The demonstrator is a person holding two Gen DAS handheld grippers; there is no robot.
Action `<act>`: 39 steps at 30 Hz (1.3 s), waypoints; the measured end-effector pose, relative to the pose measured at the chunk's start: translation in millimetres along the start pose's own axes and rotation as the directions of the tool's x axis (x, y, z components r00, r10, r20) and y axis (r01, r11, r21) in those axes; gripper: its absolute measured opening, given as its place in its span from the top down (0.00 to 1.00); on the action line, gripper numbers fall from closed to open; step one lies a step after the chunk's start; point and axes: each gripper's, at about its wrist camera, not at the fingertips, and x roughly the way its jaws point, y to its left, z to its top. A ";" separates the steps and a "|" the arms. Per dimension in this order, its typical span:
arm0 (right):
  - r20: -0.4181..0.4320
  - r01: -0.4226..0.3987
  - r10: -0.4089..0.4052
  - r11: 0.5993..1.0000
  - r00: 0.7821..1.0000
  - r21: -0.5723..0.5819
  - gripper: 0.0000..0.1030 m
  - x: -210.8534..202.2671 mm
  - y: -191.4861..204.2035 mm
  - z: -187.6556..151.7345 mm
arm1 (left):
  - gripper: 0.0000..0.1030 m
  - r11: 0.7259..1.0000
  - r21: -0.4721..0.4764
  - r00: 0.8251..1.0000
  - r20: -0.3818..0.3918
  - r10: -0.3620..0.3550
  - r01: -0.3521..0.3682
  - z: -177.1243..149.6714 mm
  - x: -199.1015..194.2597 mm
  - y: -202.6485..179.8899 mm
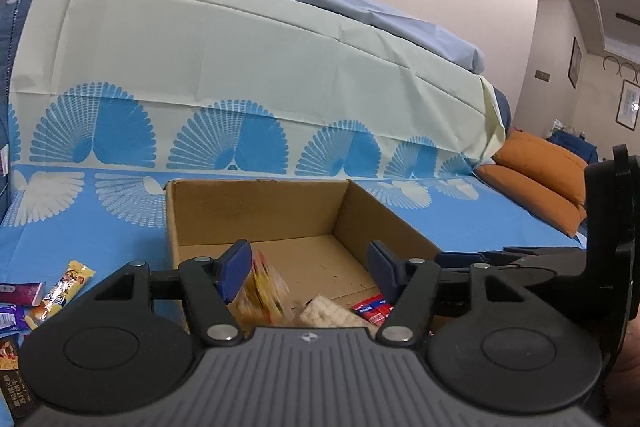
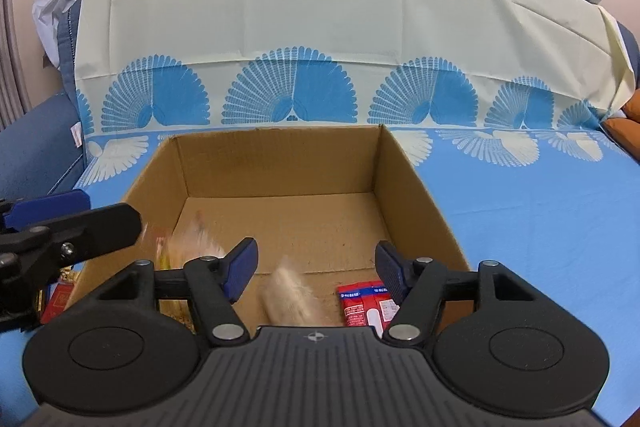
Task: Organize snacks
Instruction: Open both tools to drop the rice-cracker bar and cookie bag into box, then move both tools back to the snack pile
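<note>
In the left wrist view, the left gripper [image 1: 310,269] is seen wide open, gripping nothing; a blurred yellow packet [image 1: 262,291] is beside its left pad, inside the cardboard box [image 1: 256,203] at centre. More snacks [image 1: 60,291] lie at lower left.

In the right wrist view, the right gripper [image 2: 316,269] is likewise seen wide open and empty above the box [image 2: 280,163]; a blurred pale packet [image 2: 290,299] and a red packet [image 2: 366,305] are seen at lower centre.

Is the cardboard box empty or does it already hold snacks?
Not empty. The cardboard box holds a red packet on its floor, and blurred snack packs show inside too.
</note>
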 end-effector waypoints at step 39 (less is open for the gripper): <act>0.062 -0.456 0.461 0.886 0.885 -0.081 0.58 -22.0 182.4 -5.6 | 0.64 0.732 -0.452 0.824 -0.502 0.263 -0.509 -34.1 -54.8 277.5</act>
